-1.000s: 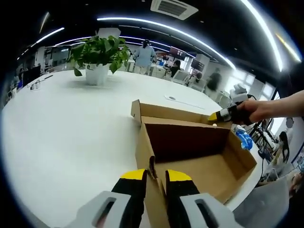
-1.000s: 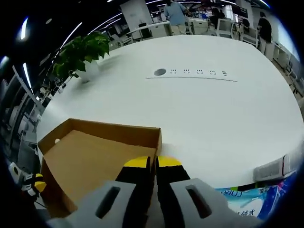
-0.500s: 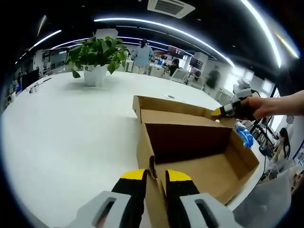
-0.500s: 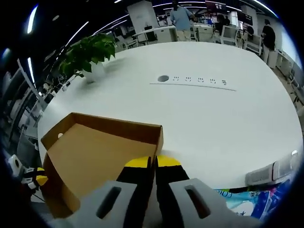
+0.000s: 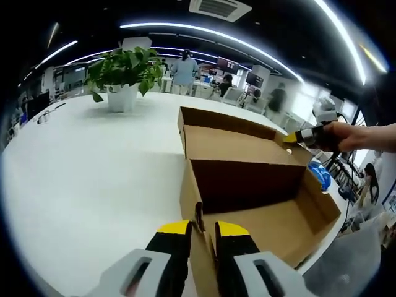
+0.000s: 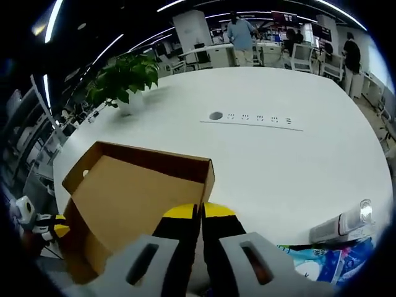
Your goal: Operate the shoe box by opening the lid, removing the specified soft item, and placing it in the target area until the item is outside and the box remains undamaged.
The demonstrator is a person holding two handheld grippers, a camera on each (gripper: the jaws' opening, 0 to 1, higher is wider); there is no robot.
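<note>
At the near edge of the left gripper view, the left gripper [image 5: 202, 230] pinches the near wall of the brown cardboard shoe box [image 5: 260, 185]; its hinged lid [image 5: 232, 137] stands higher than before, lifted by the right gripper [image 5: 291, 137]. Box interior appears empty; soft item unseen. Right gripper view: right gripper [image 6: 201, 213] clamped on lid [image 6: 133, 192] edge. Blue packet [image 6: 322, 260] lettering unreadable.

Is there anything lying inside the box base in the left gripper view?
No. The shoe box base shows bare cardboard floor and walls, with its lid swung up behind it.
</note>
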